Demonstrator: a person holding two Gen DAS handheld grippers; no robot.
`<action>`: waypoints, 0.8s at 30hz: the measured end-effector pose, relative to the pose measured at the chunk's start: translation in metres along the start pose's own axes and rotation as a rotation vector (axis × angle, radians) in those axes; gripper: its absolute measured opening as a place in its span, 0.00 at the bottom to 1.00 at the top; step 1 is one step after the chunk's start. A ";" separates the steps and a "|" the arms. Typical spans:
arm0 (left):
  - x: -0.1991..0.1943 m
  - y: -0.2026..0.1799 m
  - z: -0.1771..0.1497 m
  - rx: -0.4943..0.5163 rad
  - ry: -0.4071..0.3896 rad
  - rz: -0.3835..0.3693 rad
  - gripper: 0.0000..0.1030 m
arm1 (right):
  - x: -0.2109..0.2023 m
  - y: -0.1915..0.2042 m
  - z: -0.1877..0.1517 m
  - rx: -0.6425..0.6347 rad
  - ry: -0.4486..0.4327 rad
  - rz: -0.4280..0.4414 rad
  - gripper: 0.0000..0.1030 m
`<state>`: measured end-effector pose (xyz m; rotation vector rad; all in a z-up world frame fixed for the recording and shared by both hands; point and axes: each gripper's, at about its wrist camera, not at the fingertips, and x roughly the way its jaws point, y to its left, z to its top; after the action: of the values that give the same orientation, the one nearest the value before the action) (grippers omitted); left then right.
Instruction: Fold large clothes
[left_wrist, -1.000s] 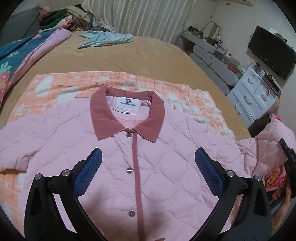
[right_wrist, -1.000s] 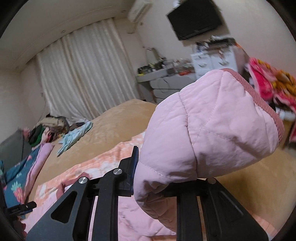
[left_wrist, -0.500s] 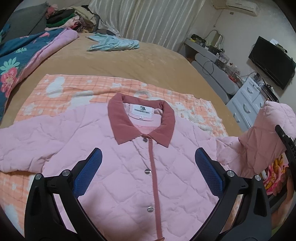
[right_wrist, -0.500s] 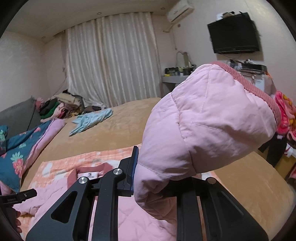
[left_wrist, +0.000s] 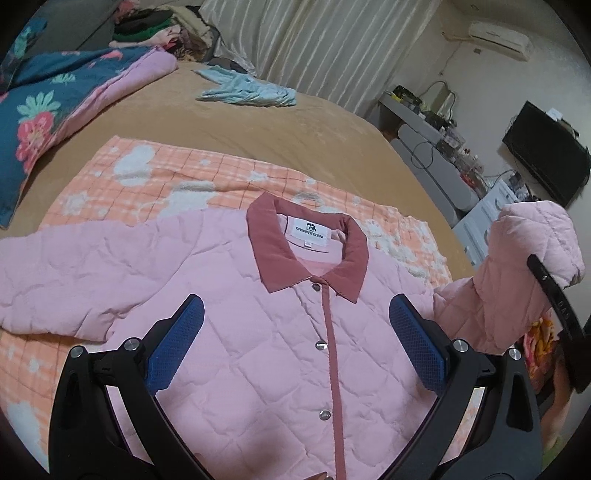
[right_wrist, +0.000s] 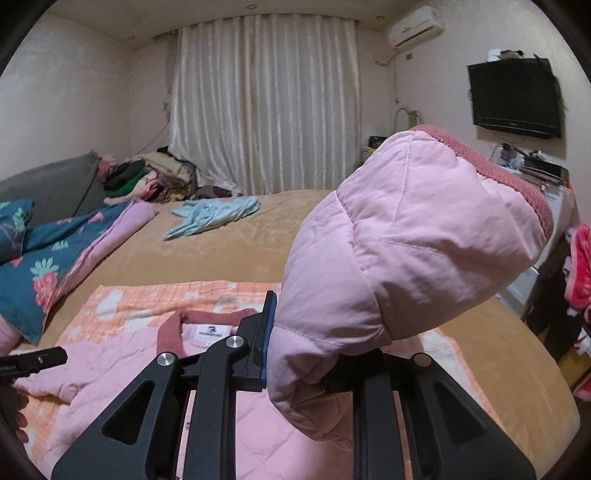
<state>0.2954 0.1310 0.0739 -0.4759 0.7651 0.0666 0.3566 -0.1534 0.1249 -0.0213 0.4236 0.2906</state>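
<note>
A: We see the pink quilted jacket (left_wrist: 229, 332) lying front-up on the orange checked blanket (left_wrist: 166, 177), which is spread over the tan bedspread (left_wrist: 280, 136). Its collar (left_wrist: 306, 251) points toward the curtain, and the placket is buttoned.

B: And our left gripper (left_wrist: 295, 343) hangs over the chest of the jacket with its blue pads spread wide, nothing between them. A second ago the collar sat nearer the middle of that view; now it lies further to the right, and more of the left sleeve (left_wrist: 74, 280) shows on the blanket.

A: Our right gripper (right_wrist: 306, 350) is clamped tight on the right sleeve (right_wrist: 406, 258), as it was a second back. The cuff end bulges up above the fingers, ribbed edge on top.

B: The change there is plain: a second ago the right wrist view was tilted, with the curtain leaning; now the room stands level, and the lifted sleeve has come in over the jacket body. From the left wrist view the sleeve rises at the right edge, higher and closer than before.

A: We cannot quite tell where the pads bite, since the fabric hides one finger.

B: The light blue garment (right_wrist: 214, 216) lies well apart near the floral quilt (right_wrist: 55, 258), where it lay before
</note>
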 end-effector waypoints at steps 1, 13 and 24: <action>0.000 0.003 0.000 -0.003 -0.002 0.000 0.91 | 0.002 0.006 0.000 -0.009 0.001 0.005 0.18; -0.014 0.033 -0.001 -0.053 -0.028 -0.032 0.91 | 0.037 0.084 -0.029 -0.132 0.050 0.093 0.18; -0.014 0.049 -0.008 -0.080 -0.015 -0.078 0.91 | 0.068 0.136 -0.074 -0.234 0.148 0.145 0.18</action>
<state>0.2685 0.1730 0.0591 -0.5800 0.7305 0.0281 0.3480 -0.0105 0.0352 -0.2428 0.5375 0.4820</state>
